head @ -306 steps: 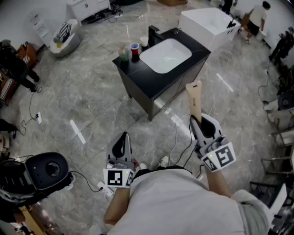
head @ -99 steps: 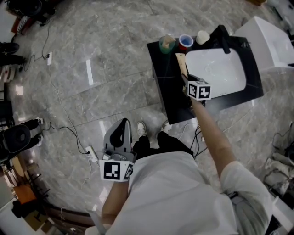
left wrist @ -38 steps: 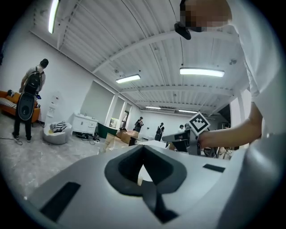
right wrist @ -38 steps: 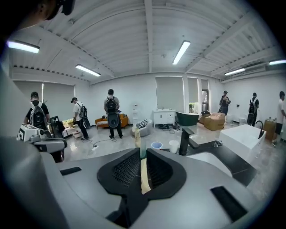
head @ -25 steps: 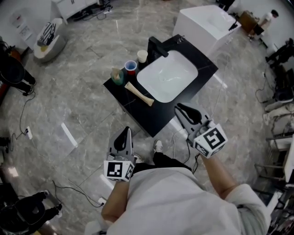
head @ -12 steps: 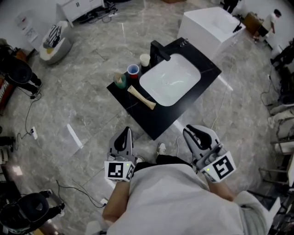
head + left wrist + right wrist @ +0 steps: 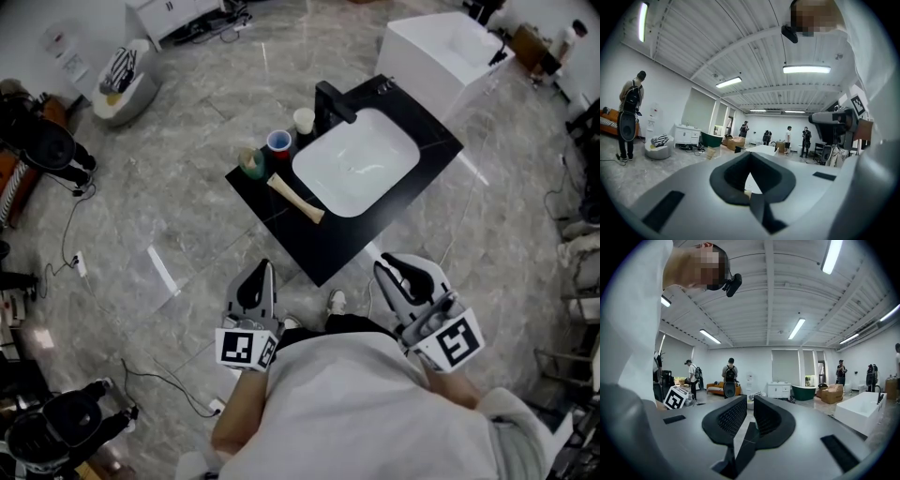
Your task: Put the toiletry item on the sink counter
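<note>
Change since earlier pictures: right gripper (image 7: 386,263) has come back from the desk's near edge to the person's body; the tube, once carried in it, now lies on the desk.

- Tube (image 7: 296,198): beige, lying flat on the black desk (image 7: 309,246), just left of the basin, one end toward the cups, the other toward the near edge. No gripper touches it.
- Basin (image 7: 356,161): white, sunk into the desk top; black tap (image 7: 333,101) at its far side.
- Cups, in a row along the desk's left edge: green one (image 7: 251,164), blue one with a red inside (image 7: 278,142), white one (image 7: 303,120). The green one stands just beside the tube's far end.
- Right gripper: pads pressed together, nothing between them, held level, well apart from the desk.
- Left gripper (image 7: 266,268): tips pressed together, nothing held, held level at the person's left side.
- White tub (image 7: 441,42): beyond the desk on the grey stone floor (image 7: 187,216).
</note>
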